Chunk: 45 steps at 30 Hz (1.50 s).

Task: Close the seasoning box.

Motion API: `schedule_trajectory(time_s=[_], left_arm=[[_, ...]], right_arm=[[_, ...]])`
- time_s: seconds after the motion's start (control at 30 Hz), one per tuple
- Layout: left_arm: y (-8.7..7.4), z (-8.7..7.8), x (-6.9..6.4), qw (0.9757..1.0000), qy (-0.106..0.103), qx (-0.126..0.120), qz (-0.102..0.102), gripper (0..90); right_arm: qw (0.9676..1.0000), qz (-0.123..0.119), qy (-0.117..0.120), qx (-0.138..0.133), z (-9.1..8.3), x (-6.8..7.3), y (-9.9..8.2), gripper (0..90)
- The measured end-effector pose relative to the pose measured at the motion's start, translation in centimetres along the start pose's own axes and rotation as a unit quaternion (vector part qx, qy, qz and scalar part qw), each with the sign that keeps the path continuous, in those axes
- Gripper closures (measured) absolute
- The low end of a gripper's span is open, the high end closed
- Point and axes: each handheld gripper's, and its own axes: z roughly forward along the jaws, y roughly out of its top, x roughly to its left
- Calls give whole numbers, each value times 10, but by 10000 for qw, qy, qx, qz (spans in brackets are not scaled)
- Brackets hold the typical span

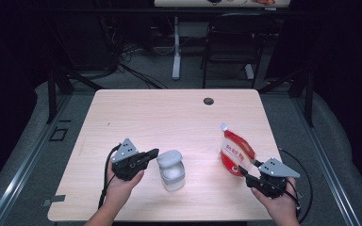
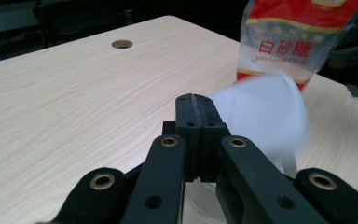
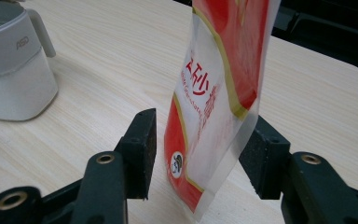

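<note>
Sugar pouch (image 1: 236,153) stands upright at about four o'clock on the bench (image 1: 169,113), between the parted jaws of the right tongs (image 1: 249,170), whose pads stand clear of it. Left tongs (image 1: 152,153), jaws fully closed, touch the lidded white jar (image 1: 171,170) at six o'clock. Judging by this, the pouch seems just set down; next the right tongs should back away without tipping it.
</note>
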Motion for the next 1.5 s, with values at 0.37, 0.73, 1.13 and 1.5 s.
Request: schedule_trajectory(time_s=[0.37, 0.73, 1.13, 1.5], left_arm=[[-5, -10, 19, 9995, 225, -60, -225, 900], [-12, -13, 35, 9979, 430, -5, -476, 900], [-23, -12, 50, 9954, 642, 115, -705, 882], [-24, -22, 44, 9957, 691, 444, -435, 874]], right_arm=[[10000, 72, 32, -10, 4, -1, -5, 491], [9998, 68, 66, 151, 10, -1, -12, 486], [9995, 206, 155, 188, 14, -3, -18, 483], [9994, 263, 109, 209, 14, -4, -19, 480]])
